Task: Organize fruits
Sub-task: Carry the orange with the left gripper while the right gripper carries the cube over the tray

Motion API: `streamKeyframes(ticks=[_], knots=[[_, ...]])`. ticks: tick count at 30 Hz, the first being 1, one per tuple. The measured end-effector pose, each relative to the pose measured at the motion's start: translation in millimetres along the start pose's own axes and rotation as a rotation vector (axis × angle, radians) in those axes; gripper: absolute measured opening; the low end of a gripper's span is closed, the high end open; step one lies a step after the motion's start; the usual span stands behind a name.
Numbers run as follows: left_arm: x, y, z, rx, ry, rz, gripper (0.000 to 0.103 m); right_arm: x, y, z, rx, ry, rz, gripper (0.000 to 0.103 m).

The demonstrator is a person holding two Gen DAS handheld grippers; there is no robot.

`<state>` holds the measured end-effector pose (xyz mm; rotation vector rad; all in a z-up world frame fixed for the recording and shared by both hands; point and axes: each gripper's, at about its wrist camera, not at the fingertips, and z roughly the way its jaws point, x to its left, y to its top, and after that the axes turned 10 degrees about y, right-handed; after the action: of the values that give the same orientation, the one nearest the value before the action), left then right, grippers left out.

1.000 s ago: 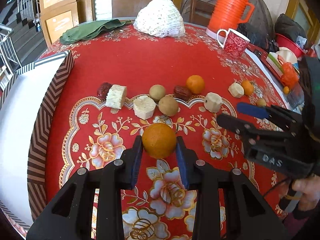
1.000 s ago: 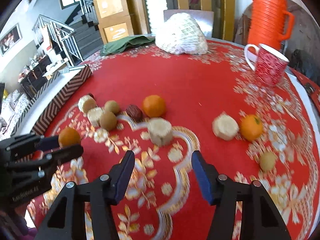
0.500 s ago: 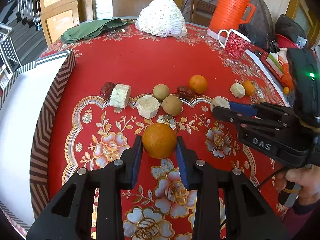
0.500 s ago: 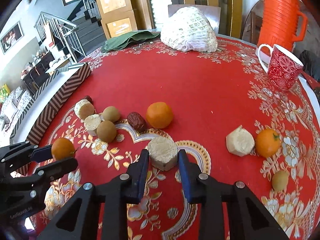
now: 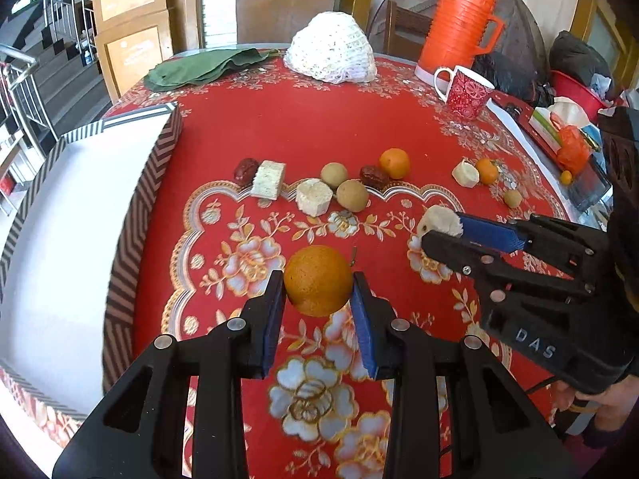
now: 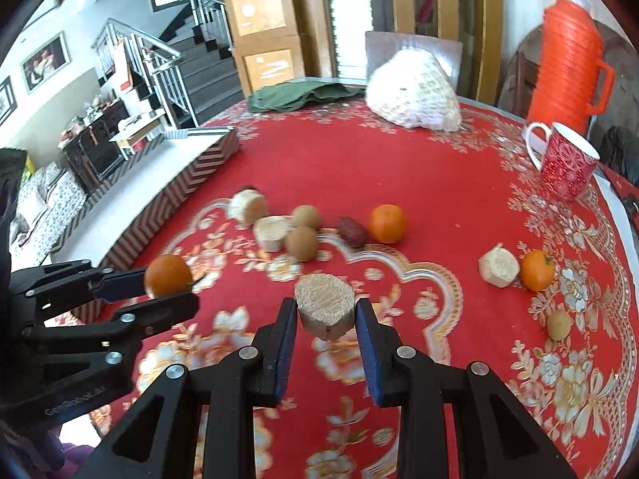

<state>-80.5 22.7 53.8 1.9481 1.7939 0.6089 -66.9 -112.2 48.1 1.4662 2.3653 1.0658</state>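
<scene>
My left gripper (image 5: 318, 283) is shut on an orange (image 5: 318, 279) and holds it just above the red floral tablecloth (image 5: 319, 119). In the right wrist view that same orange (image 6: 167, 275) sits in the left gripper (image 6: 169, 285) at the left. My right gripper (image 6: 325, 311) is shut on a beige cut chunk (image 6: 324, 303), lifted slightly off the cloth. From the left wrist view the right gripper (image 5: 439, 227) shows at the right with the chunk (image 5: 439, 219) at its tip. More fruit lies in a row behind: red dates, brown round fruits, beige chunks, small oranges (image 5: 394, 163).
A white tray with a striped brown rim (image 5: 139, 215) lies along the table's left side. At the back stand a white netted bundle (image 5: 331, 54), a green cloth (image 5: 199, 68), a red mug (image 5: 465, 90) and an orange thermos (image 5: 459, 20). Clutter fills the far right edge.
The right gripper's jaws closed on the beige chunk and raised it off the cloth. Both grippers drew back from the row of fruit, the left still carrying its orange.
</scene>
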Motion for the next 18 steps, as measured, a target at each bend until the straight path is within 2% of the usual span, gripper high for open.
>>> streamKeyframes(ticks=[11,18], knots=[[37,-4,-28,-0.045,0.041,-0.050,0.032,41,8,10,0.009,0.018,-0.059,0.029],[77,-3,-38,-0.060,0.103,-0.111,0.032,66,24,18,0.008,0.050,-0.111,0.029]])
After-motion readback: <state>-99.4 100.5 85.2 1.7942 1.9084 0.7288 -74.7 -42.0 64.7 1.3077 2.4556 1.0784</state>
